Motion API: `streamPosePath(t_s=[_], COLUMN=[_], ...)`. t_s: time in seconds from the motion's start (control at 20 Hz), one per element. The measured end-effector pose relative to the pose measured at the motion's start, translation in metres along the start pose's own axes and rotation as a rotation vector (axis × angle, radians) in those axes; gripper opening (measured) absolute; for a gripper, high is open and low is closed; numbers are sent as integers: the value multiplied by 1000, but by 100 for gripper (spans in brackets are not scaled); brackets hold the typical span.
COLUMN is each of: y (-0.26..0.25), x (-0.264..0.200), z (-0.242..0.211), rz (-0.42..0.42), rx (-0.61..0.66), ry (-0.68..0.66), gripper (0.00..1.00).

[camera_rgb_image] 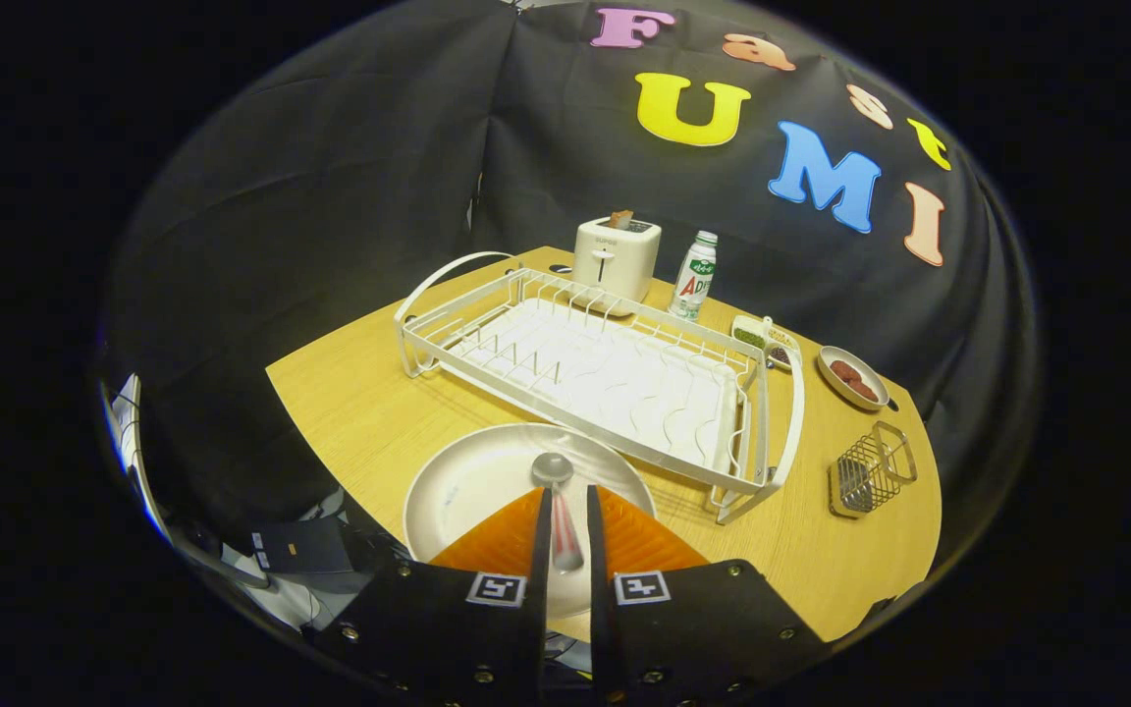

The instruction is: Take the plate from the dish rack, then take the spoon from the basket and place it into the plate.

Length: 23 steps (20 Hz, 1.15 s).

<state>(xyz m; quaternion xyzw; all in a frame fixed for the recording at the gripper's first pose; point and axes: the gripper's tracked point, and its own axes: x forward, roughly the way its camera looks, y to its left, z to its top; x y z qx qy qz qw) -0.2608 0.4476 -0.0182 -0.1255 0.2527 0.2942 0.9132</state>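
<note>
A round white plate (472, 491) lies on the wooden table (350, 393), just in front of the white wire dish rack (615, 378), whose slots hold nothing. My gripper (567, 496) hovers over the plate's near half with its fingers nearly together. The spoon's (554, 469) reddish handle is pinched between them. Its metal bowl sticks out just ahead of the fingertips, above the plate's middle. The small wire basket (870, 473) stands to the right of the rack, near the table's right edge.
Behind the rack stand a cream toaster (617, 257) and a white bottle (694, 277). A small tray (765, 339) and a little dish of brown pieces (852, 378) sit at the rack's far right corner. The table's edge runs close on my left and front.
</note>
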Motion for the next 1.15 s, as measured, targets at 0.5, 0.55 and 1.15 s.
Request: streamPosePath(t_s=[0.5, 0.55, 1.15], y=[-30, -35, -119], x=[-10, -15, -99], z=[43, 54, 193], rz=[-69, -83, -287], rx=[20, 21, 94], ry=[-93, -119, -458], gripper=[32, 32, 32])
